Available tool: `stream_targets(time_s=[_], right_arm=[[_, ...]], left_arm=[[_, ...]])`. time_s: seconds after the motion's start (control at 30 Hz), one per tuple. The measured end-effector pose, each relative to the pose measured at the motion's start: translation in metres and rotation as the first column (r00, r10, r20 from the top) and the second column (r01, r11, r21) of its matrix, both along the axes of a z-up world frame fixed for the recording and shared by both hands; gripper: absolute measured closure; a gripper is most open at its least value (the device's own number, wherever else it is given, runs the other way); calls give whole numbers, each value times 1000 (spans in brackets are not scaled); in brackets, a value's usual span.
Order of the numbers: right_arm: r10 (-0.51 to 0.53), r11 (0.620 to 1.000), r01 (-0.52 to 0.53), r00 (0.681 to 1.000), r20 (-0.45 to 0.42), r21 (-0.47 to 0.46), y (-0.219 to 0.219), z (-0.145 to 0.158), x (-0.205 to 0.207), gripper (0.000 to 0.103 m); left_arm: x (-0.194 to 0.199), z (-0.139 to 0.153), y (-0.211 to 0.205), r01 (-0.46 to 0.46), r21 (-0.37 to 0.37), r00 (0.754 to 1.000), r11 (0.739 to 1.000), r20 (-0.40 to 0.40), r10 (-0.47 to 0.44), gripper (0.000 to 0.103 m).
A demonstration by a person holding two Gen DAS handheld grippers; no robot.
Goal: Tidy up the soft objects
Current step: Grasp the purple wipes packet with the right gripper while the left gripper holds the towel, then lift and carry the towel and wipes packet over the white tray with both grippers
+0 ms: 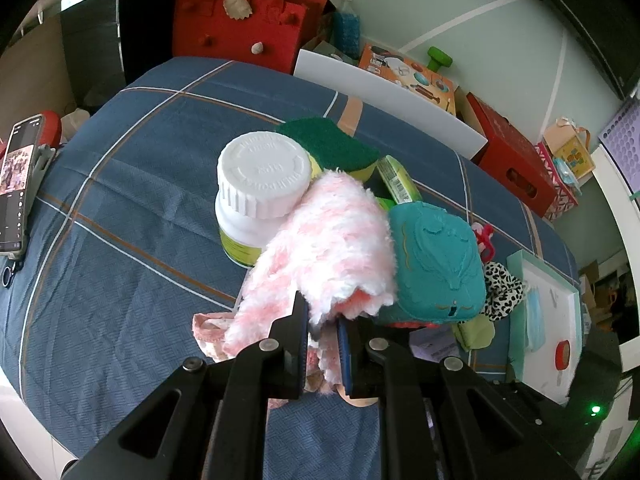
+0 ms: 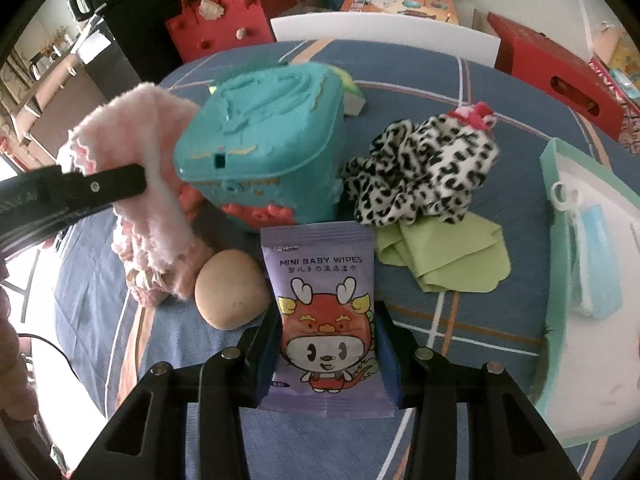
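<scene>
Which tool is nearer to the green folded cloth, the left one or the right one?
Right. The right tool grips the wipes pack just beside the green folded cloth. The left tool holds the pink fluffy cloth beyond the teal box.

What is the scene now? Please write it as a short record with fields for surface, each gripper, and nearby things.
surface: blue plaid cloth
left gripper: shut on pink fluffy cloth
right gripper: shut on purple baby wipes pack
behind the pack: teal box
left of the pack: tan egg-shaped thing
right: leopard scrunchie, green cloth
</scene>
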State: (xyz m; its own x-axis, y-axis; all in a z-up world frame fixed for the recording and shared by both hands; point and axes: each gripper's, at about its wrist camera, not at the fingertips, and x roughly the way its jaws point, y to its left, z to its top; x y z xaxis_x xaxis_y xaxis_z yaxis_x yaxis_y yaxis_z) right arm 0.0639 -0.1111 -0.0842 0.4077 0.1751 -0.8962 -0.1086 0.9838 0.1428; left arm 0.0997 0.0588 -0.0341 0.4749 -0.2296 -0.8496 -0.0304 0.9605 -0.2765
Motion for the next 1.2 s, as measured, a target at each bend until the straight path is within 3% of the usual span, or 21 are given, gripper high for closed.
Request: stream_targets(time_s=[0.63,1.2], right_arm=[[-48,999,50,993,111,-14,-24,46,-18,58],[-89,995,94,976,198,-16,-39,77,-32,58]], left_arm=[[-20,42,6,-16,-24,991,1000,130,19,90],[-42,85,0,-3,-25,963,1000,269,9,90]])
